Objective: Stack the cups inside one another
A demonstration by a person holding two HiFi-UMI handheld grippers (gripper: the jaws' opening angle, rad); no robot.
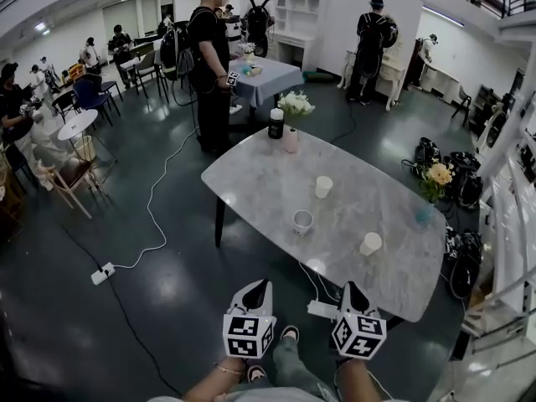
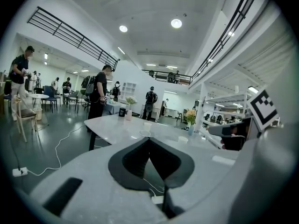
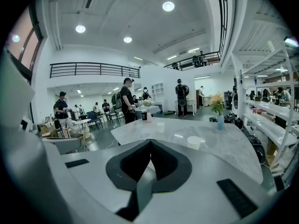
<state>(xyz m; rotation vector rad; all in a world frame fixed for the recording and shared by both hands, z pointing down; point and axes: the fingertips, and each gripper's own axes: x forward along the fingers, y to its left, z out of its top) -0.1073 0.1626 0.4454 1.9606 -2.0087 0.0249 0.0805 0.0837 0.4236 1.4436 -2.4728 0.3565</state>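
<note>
Three pale cups stand apart on the marble table [image 1: 251,182]: a far cup [image 1: 323,186], a wider cup [image 1: 302,222] nearer me, and a third cup [image 1: 370,243] to the right. My left gripper [image 1: 261,285] and right gripper [image 1: 352,287] hang side by side short of the table's near edge, both shut and empty. In the left gripper view the left gripper [image 2: 149,139] points at the wider cup [image 2: 145,133]. From the right gripper [image 3: 150,141] I see the far cup [image 3: 160,127] and the right cup [image 3: 193,142].
A black bottle [image 1: 275,124] and a pink vase of white flowers [image 1: 291,136] stand at the table's far end, a blue vase with yellow flowers [image 1: 427,212] at its right edge. A person [image 1: 213,65] stands behind. A power strip [image 1: 322,310] and cables lie on the floor.
</note>
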